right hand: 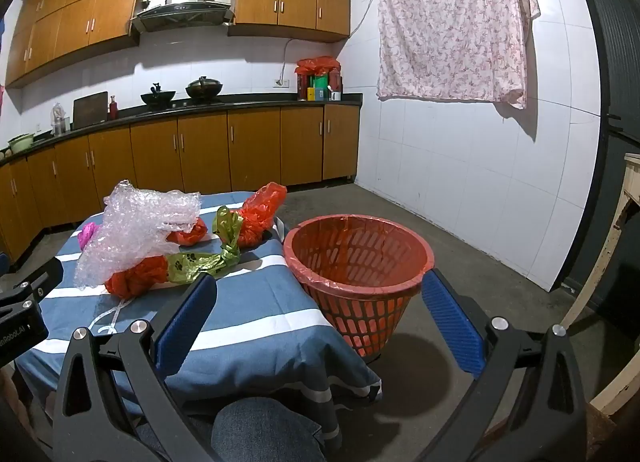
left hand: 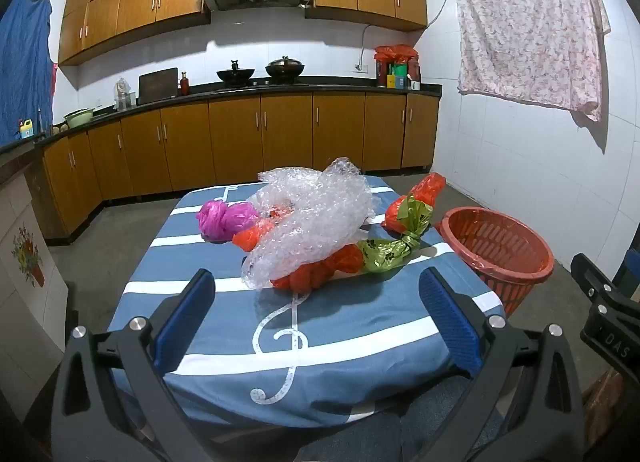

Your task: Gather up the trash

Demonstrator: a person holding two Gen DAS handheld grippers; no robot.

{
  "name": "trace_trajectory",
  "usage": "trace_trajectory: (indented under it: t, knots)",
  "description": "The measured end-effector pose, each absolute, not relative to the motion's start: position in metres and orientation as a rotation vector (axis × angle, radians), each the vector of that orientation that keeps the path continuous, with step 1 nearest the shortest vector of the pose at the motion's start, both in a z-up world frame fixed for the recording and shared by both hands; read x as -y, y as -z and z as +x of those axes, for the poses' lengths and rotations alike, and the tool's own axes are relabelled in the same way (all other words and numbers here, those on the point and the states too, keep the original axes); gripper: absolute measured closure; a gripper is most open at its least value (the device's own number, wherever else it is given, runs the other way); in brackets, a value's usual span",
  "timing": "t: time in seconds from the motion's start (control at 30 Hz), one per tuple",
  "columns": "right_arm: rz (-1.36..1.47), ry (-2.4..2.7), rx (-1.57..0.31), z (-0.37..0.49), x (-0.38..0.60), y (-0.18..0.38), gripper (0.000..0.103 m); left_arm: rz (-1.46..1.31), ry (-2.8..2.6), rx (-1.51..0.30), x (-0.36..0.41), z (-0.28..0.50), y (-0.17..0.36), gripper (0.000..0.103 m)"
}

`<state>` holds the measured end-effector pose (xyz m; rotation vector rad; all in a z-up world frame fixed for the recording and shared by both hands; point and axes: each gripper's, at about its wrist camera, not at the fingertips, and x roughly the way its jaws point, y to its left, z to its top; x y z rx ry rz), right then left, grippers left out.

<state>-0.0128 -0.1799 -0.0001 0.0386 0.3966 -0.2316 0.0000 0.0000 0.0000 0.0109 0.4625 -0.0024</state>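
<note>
centre frame on the table: one bubble wrap, one pink bag, one green bag, three orange bags. right: one basket. left gripper and right gripper wide open, holding nothing.

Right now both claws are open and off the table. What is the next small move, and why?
Probably ease the left claw forward to the bubble wrap. It is the nearest piece, lies on top of the orange bags, and sits straight ahead between the open fingers. The right claw faces the red basket, which stands beside the table and appears to hold no trash yet.
</note>
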Motion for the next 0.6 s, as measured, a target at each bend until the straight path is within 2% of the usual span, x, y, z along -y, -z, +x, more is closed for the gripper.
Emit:
trace_trajectory:
  t: [0.6]
  knots:
    - [0.038,0.232,-0.397,-0.0121,0.1791,0.0008,0.002,0.009,0.004,-0.463,0.0004,-0.0007,-0.0006,0.004]
